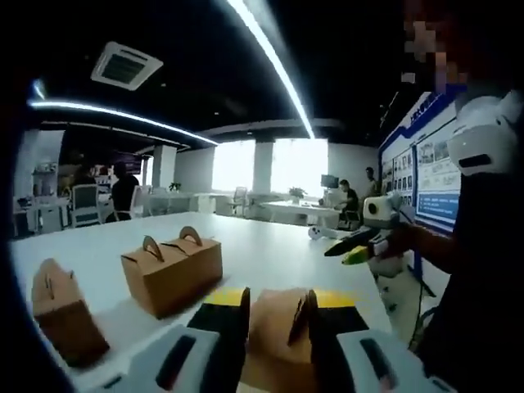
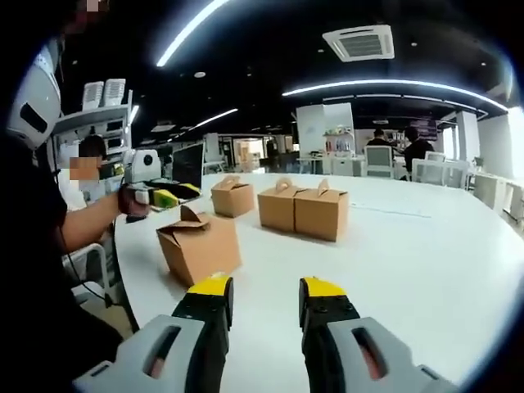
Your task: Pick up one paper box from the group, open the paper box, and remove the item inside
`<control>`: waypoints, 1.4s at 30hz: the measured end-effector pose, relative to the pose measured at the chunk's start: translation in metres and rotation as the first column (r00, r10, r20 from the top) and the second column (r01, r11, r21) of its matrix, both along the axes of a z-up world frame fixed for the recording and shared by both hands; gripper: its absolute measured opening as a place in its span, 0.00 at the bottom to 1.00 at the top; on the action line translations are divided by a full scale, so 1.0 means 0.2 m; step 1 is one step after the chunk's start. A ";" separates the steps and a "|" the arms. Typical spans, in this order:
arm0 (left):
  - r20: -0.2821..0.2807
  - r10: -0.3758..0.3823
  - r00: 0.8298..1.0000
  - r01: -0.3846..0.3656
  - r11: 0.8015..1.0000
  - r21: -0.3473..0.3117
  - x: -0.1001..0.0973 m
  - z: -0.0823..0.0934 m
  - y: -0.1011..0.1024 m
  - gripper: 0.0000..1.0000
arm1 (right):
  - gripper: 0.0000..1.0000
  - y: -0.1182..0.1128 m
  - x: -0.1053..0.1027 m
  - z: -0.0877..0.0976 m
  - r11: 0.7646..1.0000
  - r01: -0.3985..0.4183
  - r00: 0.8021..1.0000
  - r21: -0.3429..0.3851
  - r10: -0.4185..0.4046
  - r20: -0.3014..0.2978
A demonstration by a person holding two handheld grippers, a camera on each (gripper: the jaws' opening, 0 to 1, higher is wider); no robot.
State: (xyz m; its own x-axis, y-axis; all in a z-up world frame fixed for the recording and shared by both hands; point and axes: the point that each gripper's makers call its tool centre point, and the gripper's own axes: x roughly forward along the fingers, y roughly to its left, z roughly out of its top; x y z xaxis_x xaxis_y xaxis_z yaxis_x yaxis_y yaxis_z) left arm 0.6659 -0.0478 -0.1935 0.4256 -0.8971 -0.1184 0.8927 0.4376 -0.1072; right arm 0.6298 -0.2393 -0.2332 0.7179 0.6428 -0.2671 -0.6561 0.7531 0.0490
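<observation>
The left gripper (image 1: 274, 327) has its fingers spread around a brown box (image 1: 278, 340) on the white worktop (image 1: 270, 246). Two more boxes (image 1: 172, 270) sit past them to the left, near the worktop's edge. The right gripper (image 2: 262, 315) has its fingers spread with nothing between, bare worktop ahead.

Left gripper (image 1: 274, 327), jaws astride a paper box (image 1: 274, 348) at the table (image 1: 270, 246) edge; two boxes (image 1: 172, 270) beyond.
</observation>
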 end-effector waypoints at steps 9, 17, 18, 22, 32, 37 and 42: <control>0.052 0.257 0.965 -0.256 0.966 -0.027 -0.04 0.09 0.17 0.30 | 0.33 0.19 0.05 0.01 0.992 -0.123 0.992 -0.008 0.123 0.013; 0.056 0.443 0.895 -0.446 0.887 0.119 -0.14 -0.03 0.45 0.30 | 0.33 0.41 0.05 0.12 0.967 -0.238 0.971 0.090 0.234 0.049; 0.058 0.443 0.895 -0.447 0.887 0.120 -0.16 -0.03 0.45 0.30 | 0.33 0.42 0.05 0.13 0.965 -0.246 0.969 0.094 0.242 0.054; 0.045 0.444 0.895 -0.447 0.887 0.117 -0.19 -0.04 0.41 0.29 | 0.33 0.48 0.07 0.13 0.955 -0.280 0.959 0.100 0.275 0.068; 0.100 0.443 0.891 -0.452 0.885 0.111 -0.17 0.00 0.29 0.29 | 0.37 0.63 0.13 0.10 0.919 -0.381 0.922 0.100 0.370 0.113; 0.107 0.410 0.906 -0.422 0.897 0.133 -0.19 0.00 0.19 0.29 | 0.41 0.65 0.12 0.06 0.908 -0.412 0.907 0.072 0.403 0.120; 0.140 0.387 0.911 -0.408 0.895 0.182 -0.20 -0.02 0.11 0.29 | 0.43 0.69 0.10 0.05 0.897 -0.437 0.895 0.072 0.426 0.129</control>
